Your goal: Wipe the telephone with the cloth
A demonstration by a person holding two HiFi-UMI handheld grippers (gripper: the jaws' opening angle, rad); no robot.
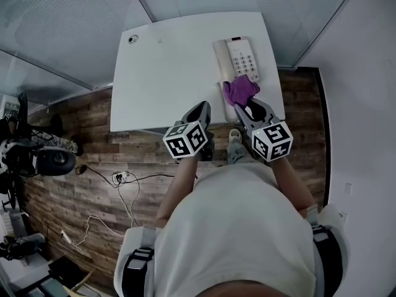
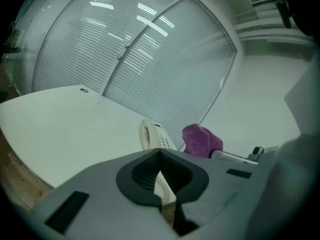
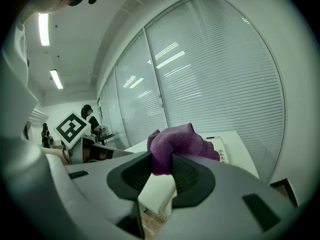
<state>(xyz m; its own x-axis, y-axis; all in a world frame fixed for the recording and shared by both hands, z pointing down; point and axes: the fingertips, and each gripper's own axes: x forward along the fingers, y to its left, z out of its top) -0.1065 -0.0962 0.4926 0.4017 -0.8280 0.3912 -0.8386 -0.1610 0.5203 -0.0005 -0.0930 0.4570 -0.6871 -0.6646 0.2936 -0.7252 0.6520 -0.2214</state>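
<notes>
Head view shows your right tool (image 1: 246, 109) pinching a crumpled purple fleece cloth (image 1: 240, 90), held over the near end of the cream push-button telephone (image 1: 238, 59). The phone lies at the right edge of the white rectangular desk (image 1: 167, 73). Your left tool (image 1: 197, 113) hangs beside it at the desk's near edge, jaws pressed together on nothing. Loose cables (image 1: 120, 178) lie on the wood-plank floor (image 1: 68, 122).

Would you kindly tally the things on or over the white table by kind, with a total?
Telephone: 1
Purple cloth: 1
Grippers: 2, left gripper and right gripper
Total: 4
</notes>
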